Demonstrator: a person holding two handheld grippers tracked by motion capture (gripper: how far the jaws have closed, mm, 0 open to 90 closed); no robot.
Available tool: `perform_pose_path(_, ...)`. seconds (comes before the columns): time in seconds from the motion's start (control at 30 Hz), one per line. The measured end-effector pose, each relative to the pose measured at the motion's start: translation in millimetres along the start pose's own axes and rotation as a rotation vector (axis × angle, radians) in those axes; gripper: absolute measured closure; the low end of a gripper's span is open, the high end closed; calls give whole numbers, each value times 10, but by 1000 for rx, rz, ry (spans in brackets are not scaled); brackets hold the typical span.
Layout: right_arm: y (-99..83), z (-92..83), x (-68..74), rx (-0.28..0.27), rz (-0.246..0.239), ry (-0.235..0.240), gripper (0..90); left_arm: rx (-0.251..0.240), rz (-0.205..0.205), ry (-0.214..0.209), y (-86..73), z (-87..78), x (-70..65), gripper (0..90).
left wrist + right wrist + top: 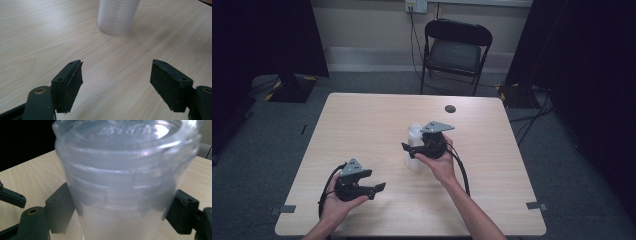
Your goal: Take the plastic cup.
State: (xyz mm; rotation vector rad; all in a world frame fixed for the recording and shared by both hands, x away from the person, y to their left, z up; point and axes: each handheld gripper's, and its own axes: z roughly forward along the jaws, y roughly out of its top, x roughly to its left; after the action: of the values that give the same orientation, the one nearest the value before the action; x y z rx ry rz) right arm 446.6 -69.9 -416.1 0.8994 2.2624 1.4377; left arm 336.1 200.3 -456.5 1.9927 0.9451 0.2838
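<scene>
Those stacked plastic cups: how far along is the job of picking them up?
Done: the right gripper has the stack of clear plastic cups between its jaws. In hand: closing on it. Left: any lift, since the stack stands on the table. The left gripper waits open.

Between the right gripper's [120, 212] matt black jaws stands a glossy, translucent plastic cup stack [125, 177]. The table [37, 37] beneath is pale, smooth wood-grain.

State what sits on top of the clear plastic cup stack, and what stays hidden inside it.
The top of the cup stack is a cup base with raised lettering, so the cups stand upside down. The frosted walls hide the inside. The right gripper straddles the stack.
</scene>
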Motion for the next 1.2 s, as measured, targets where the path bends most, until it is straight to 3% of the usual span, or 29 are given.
perform_pose_path(0.6,-39,44,-11,2,3,-12,296,9,-7,-6,-4,9,5,257)
perform_pose_path(1.2,56,-31,-7,-18,3,-20,311,11,-1,-3,-4,19,1,255)
